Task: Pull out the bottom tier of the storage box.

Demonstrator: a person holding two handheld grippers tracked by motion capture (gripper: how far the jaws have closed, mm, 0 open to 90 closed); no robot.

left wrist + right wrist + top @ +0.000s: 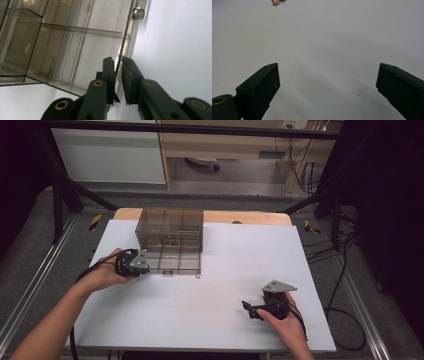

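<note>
High view: one clear divided box sits at the far left of the white table, its long sides running left to right. Two tools show: the left tool at the box's near left corner, the right tool well apart.

Left gripper view: its jaws pinch the box's thin wall.

Right gripper view: jaws spread wide over bare table; one small gold object lies far off.

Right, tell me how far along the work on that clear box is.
Done: the left gripper has reached the clear compartment box and closed on its thin front edge. In hand: that grip, box flat on the white table. Left: whatever follows, perhaps opening the lid. The right gripper waits open over bare table.
</note>
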